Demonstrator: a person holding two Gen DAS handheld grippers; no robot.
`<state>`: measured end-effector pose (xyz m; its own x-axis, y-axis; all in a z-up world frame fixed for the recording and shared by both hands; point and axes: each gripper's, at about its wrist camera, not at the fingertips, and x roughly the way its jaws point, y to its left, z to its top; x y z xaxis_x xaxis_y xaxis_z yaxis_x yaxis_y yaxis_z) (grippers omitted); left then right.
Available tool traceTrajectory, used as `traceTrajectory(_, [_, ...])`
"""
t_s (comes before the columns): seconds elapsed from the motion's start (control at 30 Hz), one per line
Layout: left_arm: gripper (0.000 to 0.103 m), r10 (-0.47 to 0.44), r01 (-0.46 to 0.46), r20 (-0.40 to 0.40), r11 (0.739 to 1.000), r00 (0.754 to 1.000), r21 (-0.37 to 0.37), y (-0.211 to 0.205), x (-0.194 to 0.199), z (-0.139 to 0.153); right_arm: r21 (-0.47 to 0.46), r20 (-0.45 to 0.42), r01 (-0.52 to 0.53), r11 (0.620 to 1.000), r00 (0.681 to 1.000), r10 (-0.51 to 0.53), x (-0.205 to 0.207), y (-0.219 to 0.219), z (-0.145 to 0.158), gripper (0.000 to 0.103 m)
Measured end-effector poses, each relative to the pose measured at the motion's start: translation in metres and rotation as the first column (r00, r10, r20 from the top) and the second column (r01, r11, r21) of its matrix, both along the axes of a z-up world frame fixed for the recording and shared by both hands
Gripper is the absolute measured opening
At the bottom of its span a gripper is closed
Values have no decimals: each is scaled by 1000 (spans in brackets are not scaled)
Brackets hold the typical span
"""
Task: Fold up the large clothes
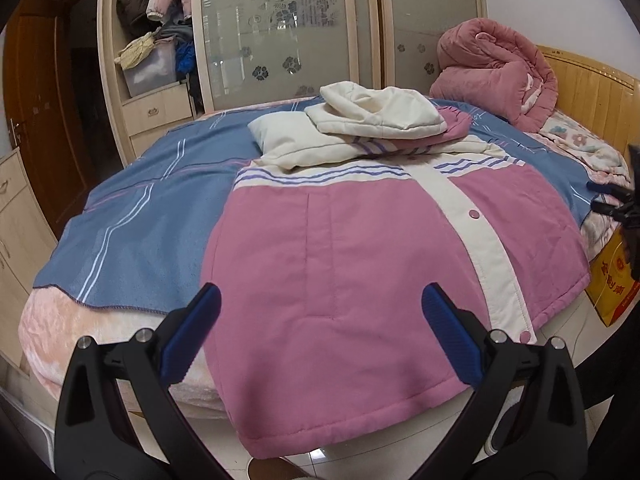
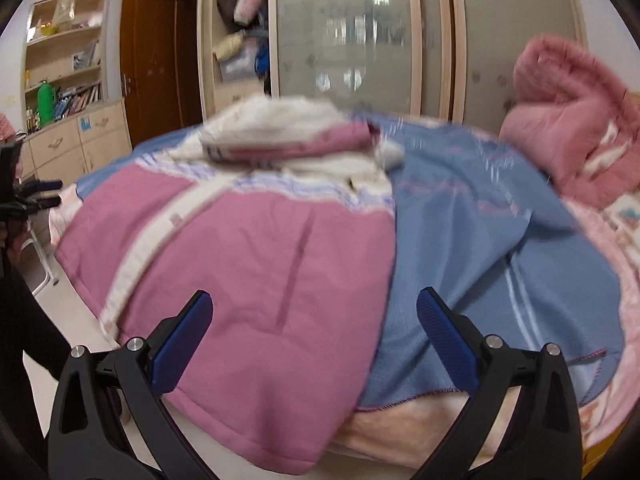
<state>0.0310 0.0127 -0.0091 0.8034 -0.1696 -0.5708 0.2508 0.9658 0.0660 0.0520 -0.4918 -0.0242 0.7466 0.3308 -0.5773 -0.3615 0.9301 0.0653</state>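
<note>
A pink and cream padded jacket (image 1: 344, 248) is laid flat on the bed (image 1: 120, 320), front up, its hem hanging over the near edge. The cream snap placket (image 1: 476, 220) is seen running from collar to hem. The sleeves and cream hood (image 1: 376, 114) are folded in over the chest, toward the far edge. A blue striped blanket (image 1: 140, 216) is spread beneath the jacket. A bundled pink quilt (image 1: 496, 68) is piled at the far right corner by the headboard. The left hand-held gripper (image 1: 320, 300) is held spread above the hem, nothing pinched. The right hand-held gripper (image 2: 314, 304) is likewise spread and empty, over the jacket's right edge; that view is motion-blurred.
</note>
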Motion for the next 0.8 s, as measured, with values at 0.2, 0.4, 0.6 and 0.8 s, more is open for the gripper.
traceTrajectory(0.2, [101, -30, 30, 7, 999, 1000, 35, -15, 0, -3, 129, -88, -49, 990, 994, 60, 27, -18, -30, 100])
traceTrajectory(0.4, [101, -50, 49, 13, 998, 999, 42, -24, 2, -4, 173, -181, -127, 977, 971, 158, 43, -6, -47, 93])
traceTrajectory(0.6, [101, -55, 54, 7, 997, 998, 59, -28, 2, -6, 406, -247, -176, 897, 924, 293, 41, -14, -47, 92])
traceTrajectory(0.8, [101, -52, 51, 7, 998, 999, 48, -24, 1, -5, 532, -340, -192, 825, 844, 415, 37, -12, -56, 86])
